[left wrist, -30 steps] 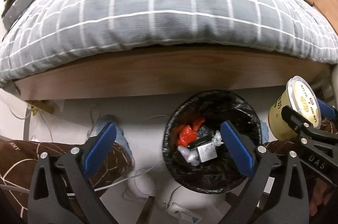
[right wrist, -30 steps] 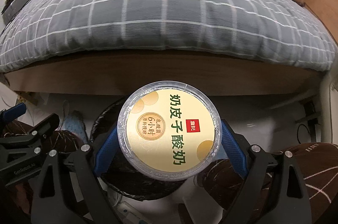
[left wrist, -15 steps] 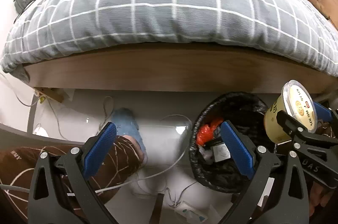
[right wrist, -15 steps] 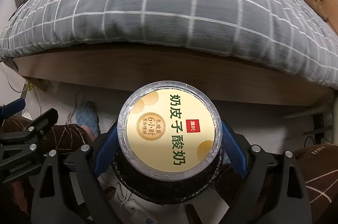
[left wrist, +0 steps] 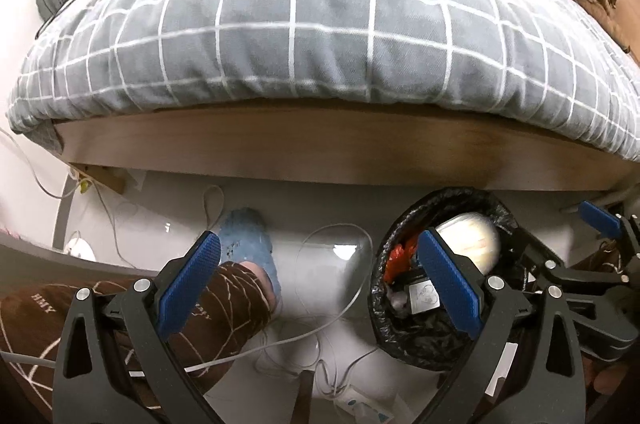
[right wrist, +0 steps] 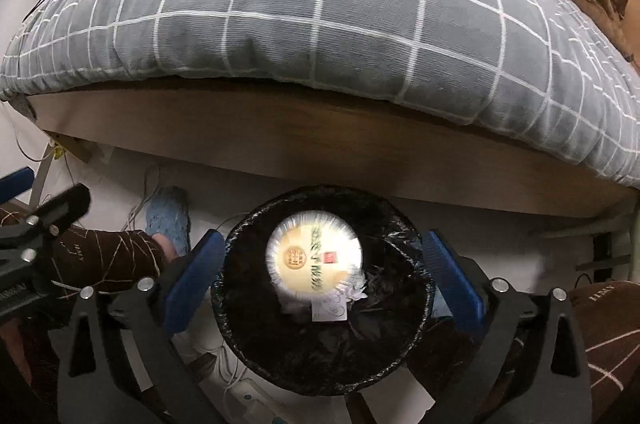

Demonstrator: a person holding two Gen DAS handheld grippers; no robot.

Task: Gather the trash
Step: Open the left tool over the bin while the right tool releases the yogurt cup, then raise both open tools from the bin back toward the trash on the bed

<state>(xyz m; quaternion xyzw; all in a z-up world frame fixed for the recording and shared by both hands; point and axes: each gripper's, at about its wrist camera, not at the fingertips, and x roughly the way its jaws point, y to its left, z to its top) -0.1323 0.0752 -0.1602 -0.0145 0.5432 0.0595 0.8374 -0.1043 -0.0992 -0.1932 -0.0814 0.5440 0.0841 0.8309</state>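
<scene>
My right hand-held gripper [right wrist: 320,276] has just been opening, nothing between the jaws; left hand-held gripper [left wrist: 324,284] spread, empty. Yogurt cup [right wrist: 316,258] in the bin [right wrist: 416,244]. Risk: floor cables [left wrist: 340,236] snagging, tipping it.

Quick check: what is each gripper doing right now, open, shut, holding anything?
Left gripper: open, empty.
Right gripper: open, jaws just widened; the yogurt cup is free of them, in the trash bin.
</scene>
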